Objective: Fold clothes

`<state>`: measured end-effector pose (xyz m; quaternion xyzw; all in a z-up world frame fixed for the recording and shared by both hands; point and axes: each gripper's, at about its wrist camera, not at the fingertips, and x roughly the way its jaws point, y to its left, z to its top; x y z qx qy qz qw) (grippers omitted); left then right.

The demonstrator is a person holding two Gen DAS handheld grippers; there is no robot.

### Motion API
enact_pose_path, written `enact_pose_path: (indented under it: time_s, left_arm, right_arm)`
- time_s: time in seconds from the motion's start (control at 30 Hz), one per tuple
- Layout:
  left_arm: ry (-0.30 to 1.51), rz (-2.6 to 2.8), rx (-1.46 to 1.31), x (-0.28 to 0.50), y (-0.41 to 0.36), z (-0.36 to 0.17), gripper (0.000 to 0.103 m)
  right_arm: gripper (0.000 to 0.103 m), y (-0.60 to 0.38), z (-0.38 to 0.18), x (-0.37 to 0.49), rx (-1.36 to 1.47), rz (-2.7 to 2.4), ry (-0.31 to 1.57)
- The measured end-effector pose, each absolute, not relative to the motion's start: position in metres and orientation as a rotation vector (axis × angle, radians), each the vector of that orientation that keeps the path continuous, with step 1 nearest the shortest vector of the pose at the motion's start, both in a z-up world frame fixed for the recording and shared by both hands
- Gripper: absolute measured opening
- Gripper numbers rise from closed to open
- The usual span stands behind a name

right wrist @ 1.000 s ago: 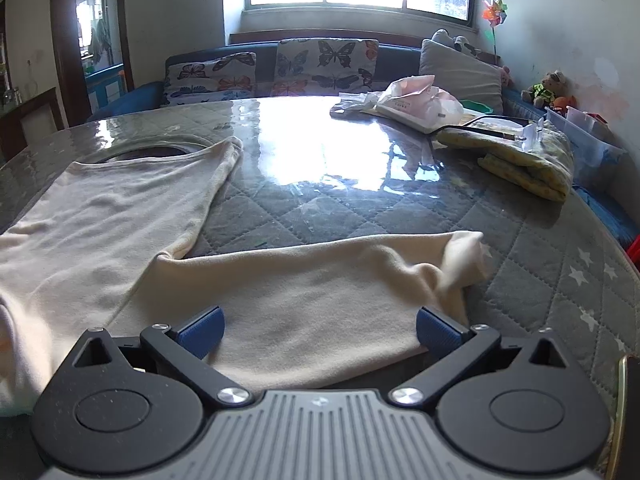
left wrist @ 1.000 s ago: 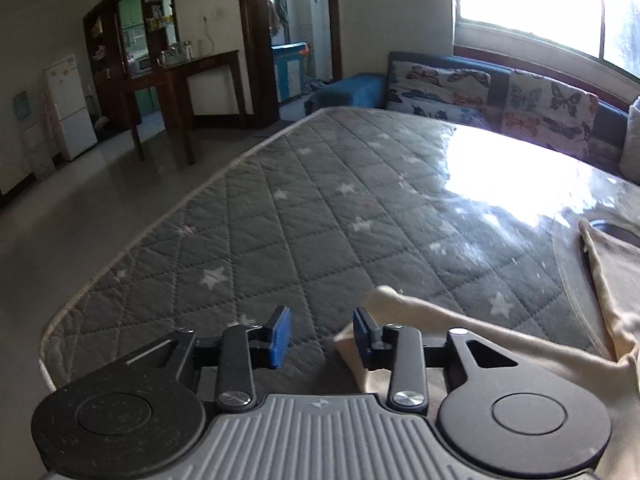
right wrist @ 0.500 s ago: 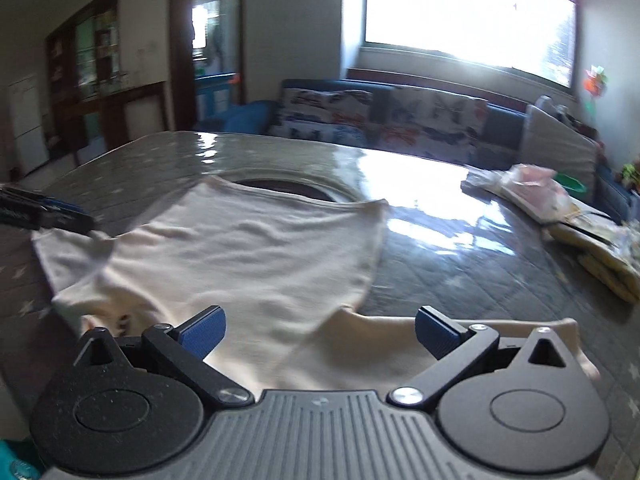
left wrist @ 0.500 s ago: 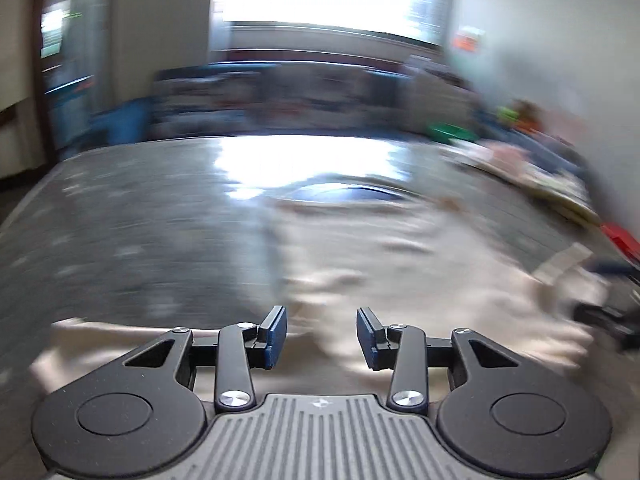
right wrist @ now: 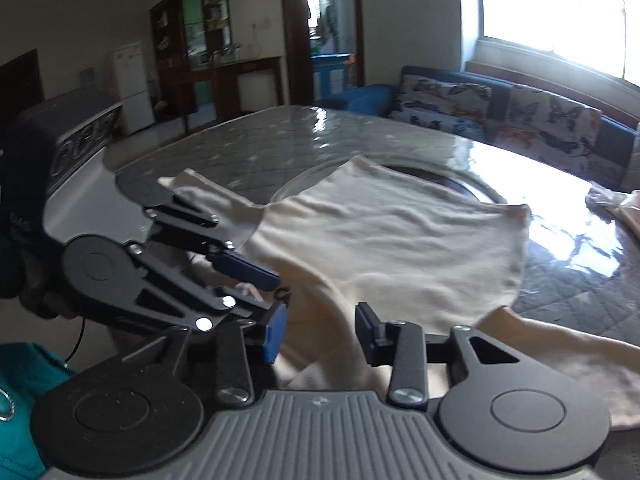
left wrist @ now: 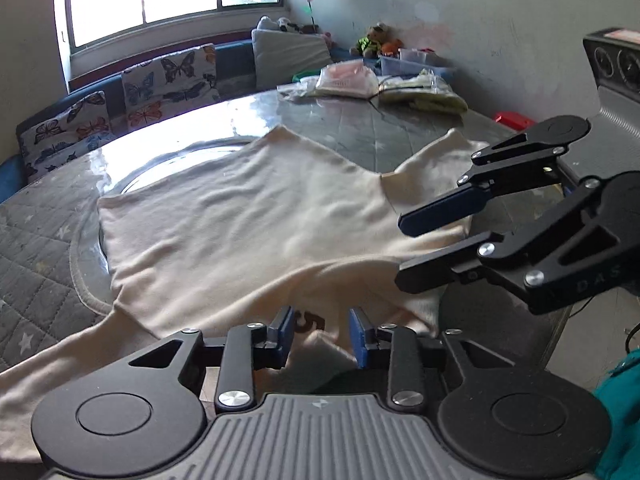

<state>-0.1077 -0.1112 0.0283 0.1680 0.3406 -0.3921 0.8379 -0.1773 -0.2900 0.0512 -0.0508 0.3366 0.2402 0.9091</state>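
Quilted table [left wrist: 36,240]: both grippers, left [left wrist: 318,338], right [right wrist: 320,334], just narrowed, gaping over cream shirt [left wrist: 248,216].

Both tools share one build. The left gripper [left wrist: 318,338] and right gripper [right wrist: 320,332] have matte black linkage arms with silver screw heads, round black discs behind the jaws, blue pads [left wrist: 357,336] on the jaw faces and a ribbed grey housing [left wrist: 320,436]. Teal fabric [right wrist: 18,396] shows beside the housing; whether it is a sleeve is unclear.
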Motion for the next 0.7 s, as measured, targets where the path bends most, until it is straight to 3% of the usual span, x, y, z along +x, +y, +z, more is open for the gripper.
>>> enact_pose_path:
  time_s: [0.13, 0.3, 0.5, 0.7]
  left_arm:
    - [0.725, -0.821, 0.358, -0.107, -0.109, 0.025, 0.021]
    - [0.715, -0.827, 0.333, -0.107, -0.102, 0.027, 0.015]
    - [0.674, -0.881, 0.247, -0.108, -0.088, 0.042, 0.015]
    - [0.657, -0.927, 0.235, -0.113, -0.080, 0.041, 0.017]
  right_arm:
    - [0.025, -0.282, 0.038, -0.175, -0.106, 0.510, 0.748]
    - [0.023, -0.280, 0.023, -0.173, -0.134, 0.459, 0.804]
    - [0.006, -0.285, 0.024, -0.175, -0.123, 0.429, 0.807]
    - [0.004, -0.295, 0.036, -0.185, -0.065, 0.457, 0.764]
